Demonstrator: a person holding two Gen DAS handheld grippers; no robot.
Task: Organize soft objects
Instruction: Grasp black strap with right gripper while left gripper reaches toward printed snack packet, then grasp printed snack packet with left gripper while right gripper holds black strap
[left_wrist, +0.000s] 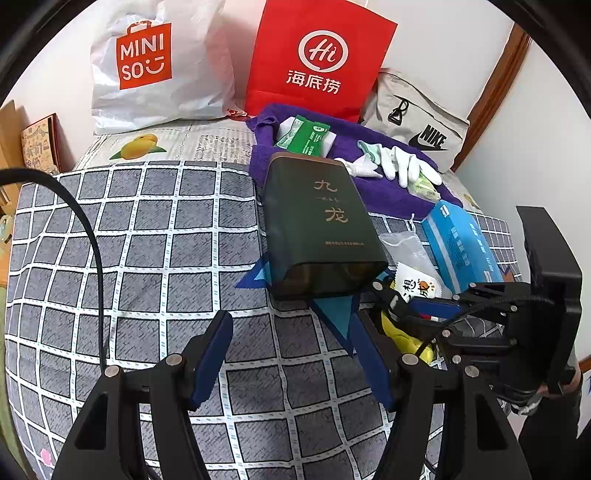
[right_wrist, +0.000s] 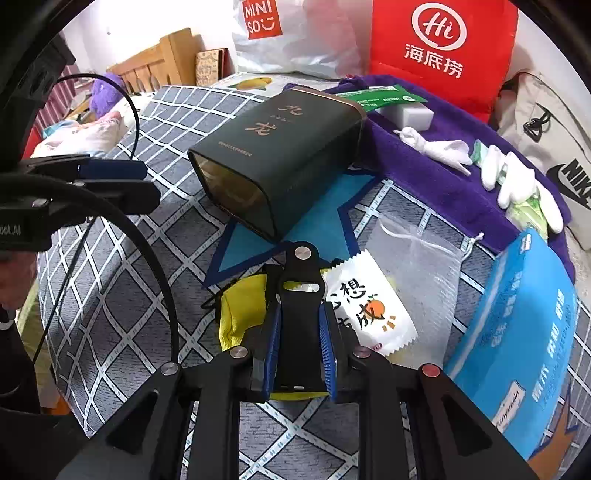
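right tool (right_wrist: 298, 354) clenched on a black strap-like object (right_wrist: 300, 295), pads pressed against both its sides, low over the checked bedspread (right_wrist: 122, 295). yellow cloth pouch (right_wrist: 240, 314) directly beneath, touching a white snack sachet (right_wrist: 369, 306) with an orange print. left tool (left_wrist: 295, 354) released, fingers wide apart, hovering over bare bedspread just beside the right one. dark green tin (left_wrist: 317, 221) lying on its side, open end toward the tools, on a blue star shape. behind it a purple towel (left_wrist: 388, 192) carrying white gloves (left_wrist: 402, 166) and a green packet (left_wrist: 306, 136). blue tissue pack (right_wrist: 517, 332) at right.
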